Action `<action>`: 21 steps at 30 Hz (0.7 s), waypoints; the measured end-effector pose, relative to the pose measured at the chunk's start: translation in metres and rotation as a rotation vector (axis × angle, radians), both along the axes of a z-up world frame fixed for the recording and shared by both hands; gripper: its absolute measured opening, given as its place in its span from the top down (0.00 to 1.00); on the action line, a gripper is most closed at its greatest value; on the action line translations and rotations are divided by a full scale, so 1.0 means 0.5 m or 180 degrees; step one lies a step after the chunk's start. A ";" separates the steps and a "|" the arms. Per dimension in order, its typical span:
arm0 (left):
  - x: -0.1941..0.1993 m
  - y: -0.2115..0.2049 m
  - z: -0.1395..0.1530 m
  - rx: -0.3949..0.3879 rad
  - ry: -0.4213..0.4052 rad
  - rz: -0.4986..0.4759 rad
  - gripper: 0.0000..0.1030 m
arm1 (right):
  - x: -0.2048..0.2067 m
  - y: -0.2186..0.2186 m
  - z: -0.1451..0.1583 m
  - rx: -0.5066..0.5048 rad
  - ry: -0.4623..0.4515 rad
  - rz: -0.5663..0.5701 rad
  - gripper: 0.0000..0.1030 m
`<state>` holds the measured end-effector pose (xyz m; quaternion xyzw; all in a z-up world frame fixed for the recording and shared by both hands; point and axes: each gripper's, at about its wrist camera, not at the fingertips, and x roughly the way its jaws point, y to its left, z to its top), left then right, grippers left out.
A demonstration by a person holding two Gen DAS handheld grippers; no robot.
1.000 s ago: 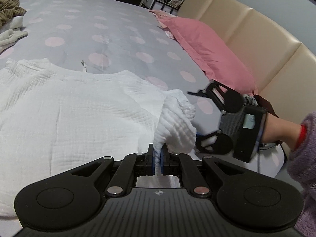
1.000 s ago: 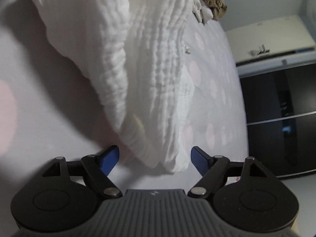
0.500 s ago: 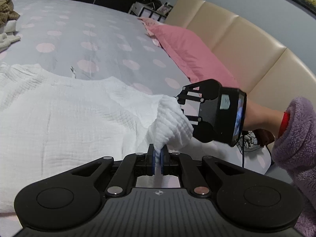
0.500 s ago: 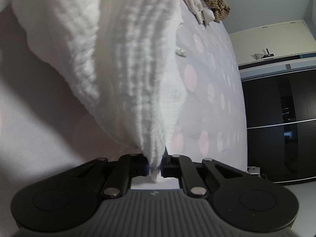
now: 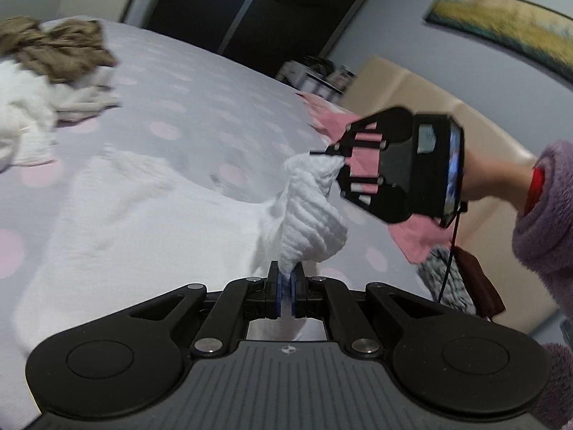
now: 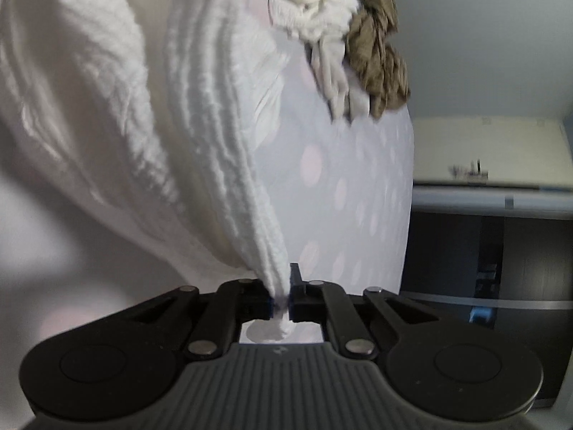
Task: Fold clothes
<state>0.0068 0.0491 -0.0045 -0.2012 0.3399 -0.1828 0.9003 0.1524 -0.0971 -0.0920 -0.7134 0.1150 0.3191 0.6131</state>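
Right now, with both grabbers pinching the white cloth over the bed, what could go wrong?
The left gripper and right gripper each pinch only a thin edge of the white garment, so it might slip out. Carried further, the garment could also drag into the heap of other clothes.

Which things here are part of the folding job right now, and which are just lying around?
In the job:
- white garment
- left claw, shut on it
- right claw, shut on it

Lying about:
- brown clothes
- pink pillow
- spotted bedsheet

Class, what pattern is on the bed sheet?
Pale grey bed sheet with pink dots, clearest in the left wrist view.
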 end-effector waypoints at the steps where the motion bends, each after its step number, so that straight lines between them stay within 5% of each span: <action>1: -0.002 0.015 0.000 0.0010 0.0014 0.0073 0.98 | -0.001 0.028 0.019 -0.0035 0.0000 0.0068 0.93; 8: -0.015 0.105 -0.003 0.0456 0.0103 0.0509 0.98 | -0.007 0.243 0.080 -0.0230 0.0061 0.0502 0.93; 21: 0.005 0.186 -0.071 0.0924 0.0688 0.0826 0.98 | -0.001 0.469 -0.057 -0.0424 0.0489 0.0905 0.92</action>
